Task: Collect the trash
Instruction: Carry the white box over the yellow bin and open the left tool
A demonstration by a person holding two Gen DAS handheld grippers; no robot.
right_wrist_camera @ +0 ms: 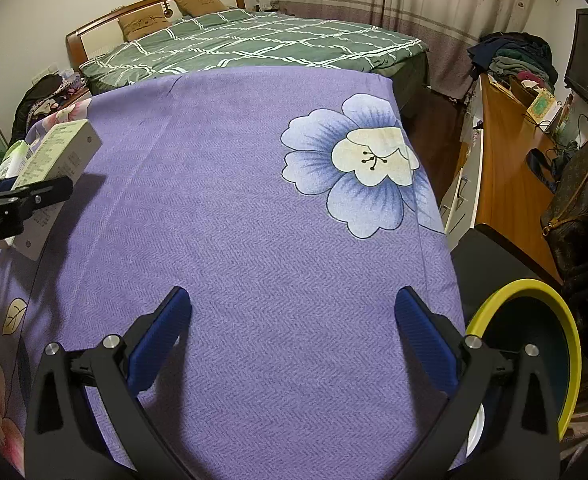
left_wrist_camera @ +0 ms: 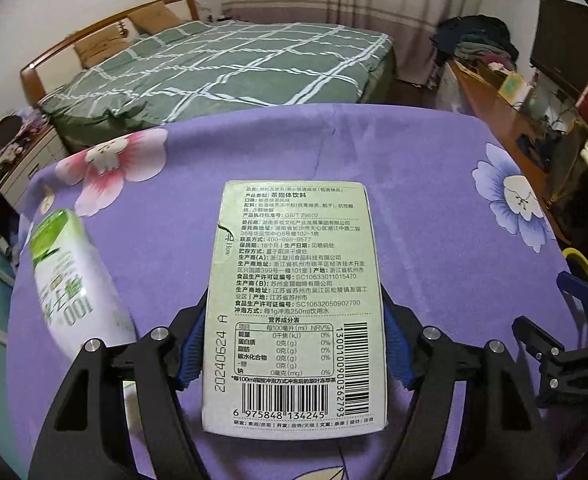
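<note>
A pale green printed box [left_wrist_camera: 294, 240] is clamped at its sides by the blue pads [left_wrist_camera: 192, 344] of my left gripper [left_wrist_camera: 294, 298]. In the right wrist view the box [right_wrist_camera: 54, 160] hangs tilted above the purple flowered tablecloth [right_wrist_camera: 234, 200] and casts a shadow on it. A white and green carton [left_wrist_camera: 74, 280] lies on the cloth to the left of the box. My right gripper [right_wrist_camera: 292, 294] is open over bare cloth near the table's right edge, with nothing between its fingers. A yellow-rimmed bin [right_wrist_camera: 514, 285] stands just right of it, below the table edge.
Beyond the table is a bed [right_wrist_camera: 254, 44] with a green checked cover. A wooden desk [right_wrist_camera: 506, 168] with clutter and bags runs along the right. A black box [right_wrist_camera: 494, 260] sits beside the bin. A nightstand with clothes [left_wrist_camera: 18, 160] is at the far left.
</note>
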